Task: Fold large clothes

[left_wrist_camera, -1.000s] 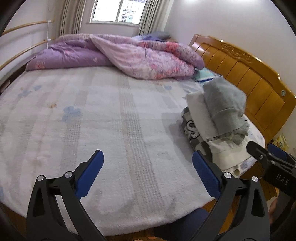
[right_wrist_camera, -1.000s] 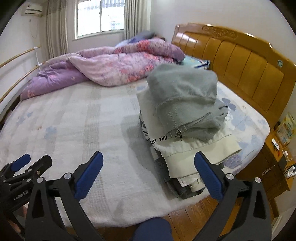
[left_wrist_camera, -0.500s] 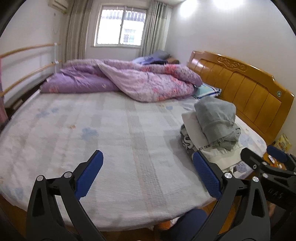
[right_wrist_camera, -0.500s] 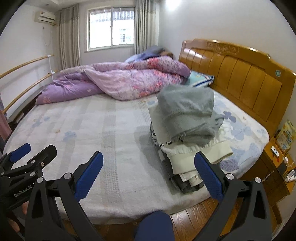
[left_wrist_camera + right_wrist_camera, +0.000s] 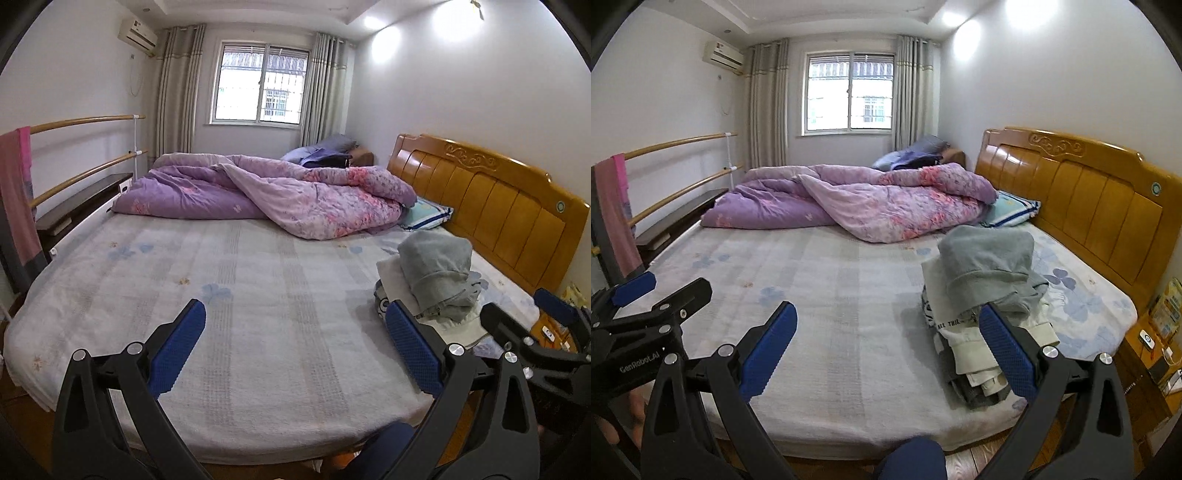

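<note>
1. My left gripper (image 5: 295, 343) and right gripper (image 5: 886, 343) are both spread wide and hold nothing; each hangs at the near edge of the bed (image 5: 849, 295), clear of the cloth.
2. The folded clothes (image 5: 990, 295) lie stacked near the headboard (image 5: 1089, 206), grey piece on top, I judge so as to leave the middle free.
3. The purple quilt (image 5: 277, 195) is bunched along the far side.
4. Open sheet lies between quilt and near edge: room to spread a garment.
</note>
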A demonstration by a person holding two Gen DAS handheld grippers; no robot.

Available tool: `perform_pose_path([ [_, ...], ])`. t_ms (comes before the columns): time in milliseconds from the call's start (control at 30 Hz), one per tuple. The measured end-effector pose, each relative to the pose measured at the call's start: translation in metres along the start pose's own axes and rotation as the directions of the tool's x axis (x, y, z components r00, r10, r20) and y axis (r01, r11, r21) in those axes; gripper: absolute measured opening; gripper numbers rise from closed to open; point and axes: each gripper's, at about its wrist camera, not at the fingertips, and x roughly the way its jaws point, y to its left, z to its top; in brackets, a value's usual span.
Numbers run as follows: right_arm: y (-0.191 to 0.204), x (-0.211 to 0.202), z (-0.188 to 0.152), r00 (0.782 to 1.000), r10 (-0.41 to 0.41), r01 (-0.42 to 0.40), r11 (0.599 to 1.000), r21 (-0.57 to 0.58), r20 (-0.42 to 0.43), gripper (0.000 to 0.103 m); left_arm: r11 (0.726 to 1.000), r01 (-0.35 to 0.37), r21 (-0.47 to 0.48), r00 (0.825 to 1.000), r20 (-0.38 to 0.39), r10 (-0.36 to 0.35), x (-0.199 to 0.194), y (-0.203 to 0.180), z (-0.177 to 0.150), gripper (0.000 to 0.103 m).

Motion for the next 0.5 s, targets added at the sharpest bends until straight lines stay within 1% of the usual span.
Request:
perform_pose_path([
  [200, 0.005, -0.011, 0.001, 1.000, 0.023, -0.023, 1.000, -0.002, 0.020, 0.095, 1.000, -0.018, 0.021, 0.999, 0.034, 0.017, -0.014, -0.004, 0.001, 0.098],
  [300, 0.003, -0.016, 0.001, 0.999, 0.019, -0.019, 1.000, 0.009, 0.037, 0.095, 0.999, -0.021, 0.033, 0.998, 0.054, 0.019, -0.019, -0.008, 0.001, 0.098],
  [500, -0.001, -0.017, 0.000, 0.999, 0.025, -0.026, 0.999, 0.026, 0.043, 0.095, 0.998, -0.032, 0.048, 0.997, 0.078, 0.028, -0.022, -0.011, 0.001, 0.098],
])
